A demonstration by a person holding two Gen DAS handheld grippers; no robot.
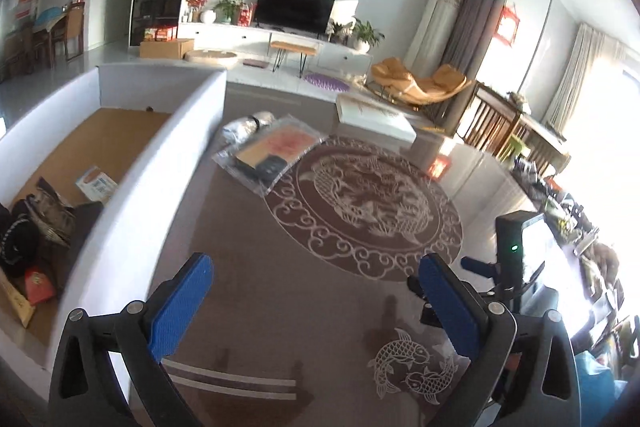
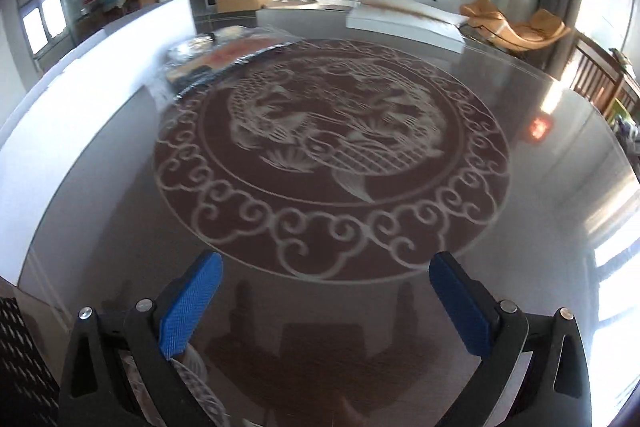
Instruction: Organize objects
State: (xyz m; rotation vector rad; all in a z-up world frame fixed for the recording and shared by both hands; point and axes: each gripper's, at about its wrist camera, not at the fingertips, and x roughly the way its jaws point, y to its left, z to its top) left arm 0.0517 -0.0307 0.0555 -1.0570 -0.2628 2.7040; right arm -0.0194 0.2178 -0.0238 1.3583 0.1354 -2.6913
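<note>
A white box (image 1: 160,147) with a brown floor stands at the left of the patterned glass table (image 1: 280,287). It holds several items: dark bags (image 1: 24,239), a red packet (image 1: 38,285), a blue-white packet (image 1: 96,183). A clear plastic bag with a flat brown-red item (image 1: 272,151) and a silver bag (image 1: 248,125) lie on the table beyond the box. My left gripper (image 1: 312,291) is open and empty above the table. My right gripper (image 2: 326,291) is open and empty; its body shows in the left view (image 1: 516,251). The box (image 2: 92,67) and plastic bag (image 2: 224,59) lie far left.
A white flat box (image 1: 376,115) sits at the table's far edge, also in the right wrist view (image 2: 404,21). Cluttered items (image 1: 560,203) line the right side. A woven dark thing (image 2: 24,367) is at the lower left. TV unit and chair stand behind.
</note>
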